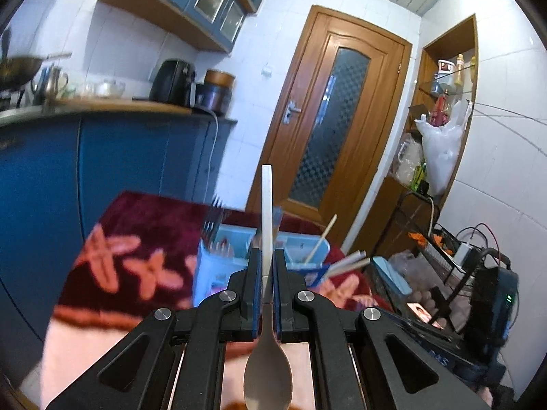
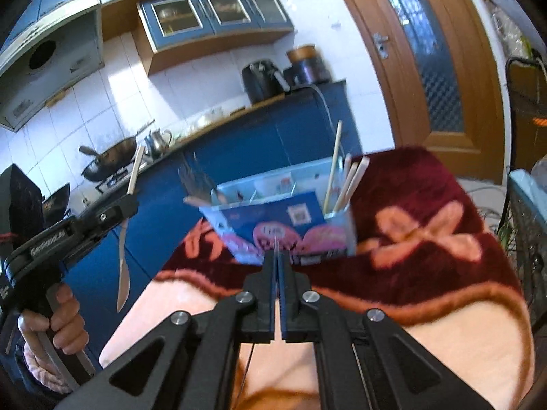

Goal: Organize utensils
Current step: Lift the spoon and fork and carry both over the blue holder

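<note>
White-tiled kitchen [image 1: 130, 34], blue cabinets [image 1: 102, 157] (wooden door [image 1: 335, 109])

The right tool [image 2: 276, 263] sat at six o'clock with its jaws almost closed, and only a thin wire-like thing showed between them. Straight ahead stood the blue organizer box [image 2: 283, 218] on the dark red blanket [image 2: 427, 232]. Chopsticks [image 2: 345, 184] leaned in its compartment toward one o'clock. At nine o'clock the left tool [image 2: 128, 201], held by a hand [image 2: 61, 321], gripped a spoon [image 2: 123, 266] upright, bowl down, above the floor beside the desk.
</note>
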Demonstrator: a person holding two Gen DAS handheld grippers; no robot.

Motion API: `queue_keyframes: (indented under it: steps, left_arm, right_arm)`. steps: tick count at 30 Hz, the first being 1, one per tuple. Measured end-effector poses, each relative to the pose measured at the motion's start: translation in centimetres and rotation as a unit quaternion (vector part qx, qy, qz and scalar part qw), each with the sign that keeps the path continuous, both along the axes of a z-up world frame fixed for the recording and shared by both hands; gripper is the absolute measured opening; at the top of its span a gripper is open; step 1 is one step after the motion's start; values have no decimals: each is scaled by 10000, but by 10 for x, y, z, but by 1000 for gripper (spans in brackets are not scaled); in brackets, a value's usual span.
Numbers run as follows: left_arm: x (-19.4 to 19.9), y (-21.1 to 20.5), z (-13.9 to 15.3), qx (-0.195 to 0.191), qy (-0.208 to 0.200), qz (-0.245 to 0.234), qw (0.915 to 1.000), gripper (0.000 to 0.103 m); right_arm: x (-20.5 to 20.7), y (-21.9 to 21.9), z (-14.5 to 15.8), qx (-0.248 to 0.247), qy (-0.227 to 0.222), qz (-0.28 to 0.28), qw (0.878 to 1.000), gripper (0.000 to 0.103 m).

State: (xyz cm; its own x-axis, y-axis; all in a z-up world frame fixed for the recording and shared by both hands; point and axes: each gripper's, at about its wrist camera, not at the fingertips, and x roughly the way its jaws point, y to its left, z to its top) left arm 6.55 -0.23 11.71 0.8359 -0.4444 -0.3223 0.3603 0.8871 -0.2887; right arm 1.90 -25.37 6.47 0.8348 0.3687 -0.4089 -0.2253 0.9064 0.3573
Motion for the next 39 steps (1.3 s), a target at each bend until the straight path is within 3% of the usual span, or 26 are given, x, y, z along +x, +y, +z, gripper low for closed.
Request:
queue_keyframes:
  steps: [8,15,21,28,34,39]
  left_arm:
    - [29,-14,30,-154,-808,317,9961,6]
    - [65,-13,35,-429,-1444,863,9848,6]
    - [96,-15,27,-722,-1476,1086,9804,6]
    - [110,-23,14,-631,-1577,1249,9775,6]
    - [114,-22,3,-614,-1602,1246,9773,6]
    - [118,-17,-4,-717,-1487,1247,9784,6]
  right_arm:
    - [2,-6,18,-103,-432,-213,9988,3]
    - [9,-4,27,-261,-711,-316,9966,3]
    - [23,-3,38,-397,-948,-399,9939,3]
    - [43,-4,73,-667,-1609,-743,9819,3]
    - [73,4,93,-1036,-2090,-1171,9653,3]
    - [101,28,86,-1716,-2263,-1345,9494,3]
